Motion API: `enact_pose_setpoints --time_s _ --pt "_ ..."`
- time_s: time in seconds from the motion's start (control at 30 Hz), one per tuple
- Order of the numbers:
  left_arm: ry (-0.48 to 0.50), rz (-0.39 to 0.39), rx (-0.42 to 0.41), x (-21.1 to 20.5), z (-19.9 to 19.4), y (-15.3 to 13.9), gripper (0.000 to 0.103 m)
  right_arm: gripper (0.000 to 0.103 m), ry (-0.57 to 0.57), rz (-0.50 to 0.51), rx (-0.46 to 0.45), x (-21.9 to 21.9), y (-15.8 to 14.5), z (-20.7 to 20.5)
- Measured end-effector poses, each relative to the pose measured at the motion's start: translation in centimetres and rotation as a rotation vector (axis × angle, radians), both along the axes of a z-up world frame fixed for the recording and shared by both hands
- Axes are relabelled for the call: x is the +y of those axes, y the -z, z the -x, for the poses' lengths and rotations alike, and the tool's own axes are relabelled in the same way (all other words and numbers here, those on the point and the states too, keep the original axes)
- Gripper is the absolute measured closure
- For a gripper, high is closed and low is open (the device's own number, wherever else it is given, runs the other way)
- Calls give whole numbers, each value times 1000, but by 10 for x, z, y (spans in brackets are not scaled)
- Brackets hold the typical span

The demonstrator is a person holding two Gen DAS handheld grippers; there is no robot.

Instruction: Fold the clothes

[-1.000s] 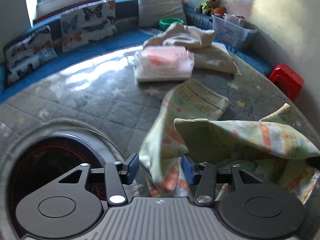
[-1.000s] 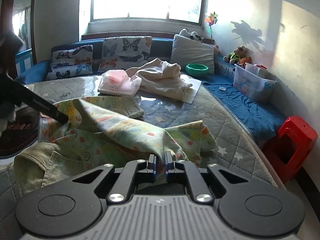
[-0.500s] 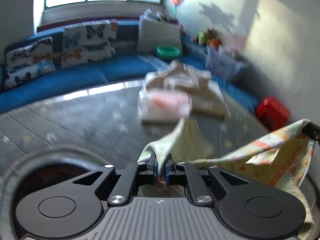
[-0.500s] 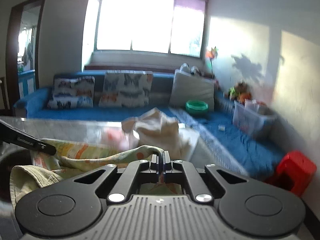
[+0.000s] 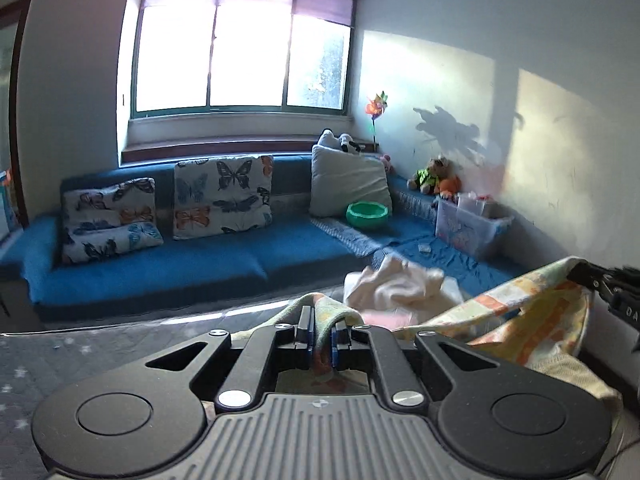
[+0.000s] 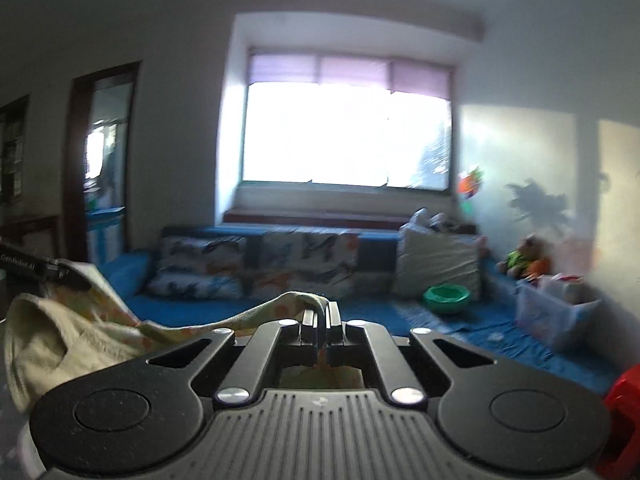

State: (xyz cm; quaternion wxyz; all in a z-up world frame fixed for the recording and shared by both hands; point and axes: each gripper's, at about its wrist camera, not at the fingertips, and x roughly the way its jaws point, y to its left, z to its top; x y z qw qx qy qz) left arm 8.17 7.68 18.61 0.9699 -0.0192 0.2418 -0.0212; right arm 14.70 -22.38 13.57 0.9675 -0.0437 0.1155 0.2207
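Soft printed cotton, pale green with orange and yellow patches, makes up the garment (image 5: 516, 312), which hangs in the air as a slack span between the two tools, above the grey quilted table (image 5: 80, 356). Starting at the left, the left tongs (image 5: 321, 344) are clamped together on one edge of the garment: a fold of it rises between the blue pads and drapes over their tips. From there the cloth runs rightward and slightly upward across the left wrist view to its far corner, where the other black tool shows at the right edge of the picture. In the right wrist view the same garment (image 6: 80, 328) sags in a loose, cream-lined pouch at the left, with the left tool's dark finger at its upper corner, then climbs in a thin ridge to the right tongs (image 6: 321, 332), which are pinched tight on that edge with only a sliver of fabric showing between them. Beyond the held cloth, a heap of cream clothes (image 5: 400, 288) lies near the table's far edge, in front of the blue sofa (image 5: 200, 264).
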Motion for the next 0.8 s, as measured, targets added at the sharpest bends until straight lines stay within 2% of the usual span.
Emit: enact_pose_setpoints --time_s 0.17,0.23,0.37,0.47,0.5,0.53,0.6,0.63,0.73,0.77,0.8 --pt "34 -42 109 -1 52 40 94 100 -118 61 131 3 35 33" --pt "53 -42 180 -2 70 62 94 100 -167 94 204 7 52 47" --pt "81 -33 334 -5 103 108 94 99 -232 230 334 15 89 80" --pt "82 -18 434 -4 124 138 90 89 -274 316 407 17 109 96" --pt "80 -13 463 -3 131 147 89 82 -291 347 424 16 112 102" --pt "78 -8 479 -2 137 152 89 76 -301 366 436 15 113 106" --pt "71 -2 496 0 147 159 86 73 -317 399 444 13 109 115" --pt "65 -1 498 2 152 160 84 68 -315 408 434 11 104 118" --pt "38 4 493 11 166 160 71 63 -308 424 390 7 90 126" --pt "27 6 490 15 170 159 60 61 -307 431 363 6 84 130" --pt "12 5 481 19 171 157 57 59 -302 424 342 6 79 130"
